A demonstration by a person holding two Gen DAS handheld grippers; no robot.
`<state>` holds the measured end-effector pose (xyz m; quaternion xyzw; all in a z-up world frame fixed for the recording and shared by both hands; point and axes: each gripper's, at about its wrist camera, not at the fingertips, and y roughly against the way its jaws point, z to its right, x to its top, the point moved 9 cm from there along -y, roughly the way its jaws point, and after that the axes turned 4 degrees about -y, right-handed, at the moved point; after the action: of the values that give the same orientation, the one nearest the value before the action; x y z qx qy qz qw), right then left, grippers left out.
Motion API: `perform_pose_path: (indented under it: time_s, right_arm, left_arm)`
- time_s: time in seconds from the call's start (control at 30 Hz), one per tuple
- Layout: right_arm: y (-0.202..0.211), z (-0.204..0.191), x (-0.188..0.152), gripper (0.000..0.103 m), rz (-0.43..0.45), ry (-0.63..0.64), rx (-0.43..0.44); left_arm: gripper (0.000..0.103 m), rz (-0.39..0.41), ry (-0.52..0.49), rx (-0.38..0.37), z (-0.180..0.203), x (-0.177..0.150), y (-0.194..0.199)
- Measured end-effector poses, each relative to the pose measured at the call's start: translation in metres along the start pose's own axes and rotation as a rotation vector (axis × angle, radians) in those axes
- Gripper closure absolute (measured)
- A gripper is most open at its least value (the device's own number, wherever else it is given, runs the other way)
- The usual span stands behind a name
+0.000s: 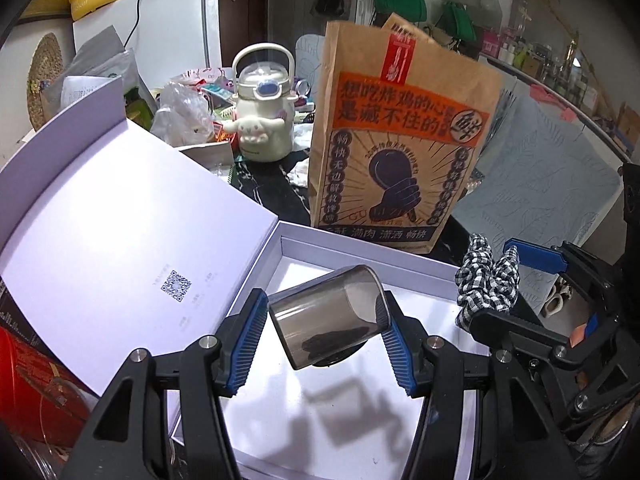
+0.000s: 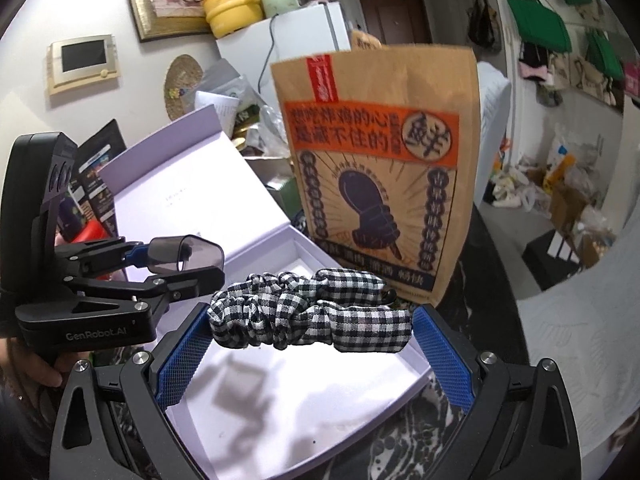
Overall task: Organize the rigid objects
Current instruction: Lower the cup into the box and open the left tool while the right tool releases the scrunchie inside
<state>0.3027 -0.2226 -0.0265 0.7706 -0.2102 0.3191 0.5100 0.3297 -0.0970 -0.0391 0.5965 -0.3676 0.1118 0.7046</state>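
1. Left wrist view: left gripper [image 1: 326,336] is clamped on a smoky translucent plastic cup [image 1: 330,314], tilted above the open white cardboard box [image 1: 360,246].
2. Right gripper [image 2: 310,334] pinches a black-and-white gingham fabric scrunchie [image 2: 312,312] over the same box.
3. Advice: lower both level, release inside the walls.

Left gripper [image 1: 326,330] angled downward, blue fingers [image 1: 246,346] clamped on a smoky cup [image 1: 328,316], right gripper [image 2: 310,344] just beside it, angled down, gripping a checked scrunchie [image 2: 308,316], a hand [image 2: 42,368] behind the left gripper

Smoky translucent cup [image 1: 328,314] tilted and checkered scrunchie [image 2: 316,308] stretched, both above open white box [image 1: 360,252]
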Motion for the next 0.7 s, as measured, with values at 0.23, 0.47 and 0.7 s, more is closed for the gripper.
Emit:
perform_pose_path:
  time_s: [0.23,0.47,0.7]
  right_arm:
    - [-0.012,0.006,-0.008,0.003,-0.029,-0.008,-0.011]
    - [-0.023,0.008,-0.016,0.003,-0.064,-0.028,0.016]
    - [-0.032,0.008,-0.024,0.003,-0.093,-0.025,0.015]
  left_arm:
    - [0.047,-0.043,-0.004,-0.001,0.003,-0.008,-0.017]
    - [0.047,-0.072,-0.011,0.016,0.002,-0.015,-0.027]
    - [0.047,-0.116,0.009,0.027,-0.005,-0.026,-0.041]
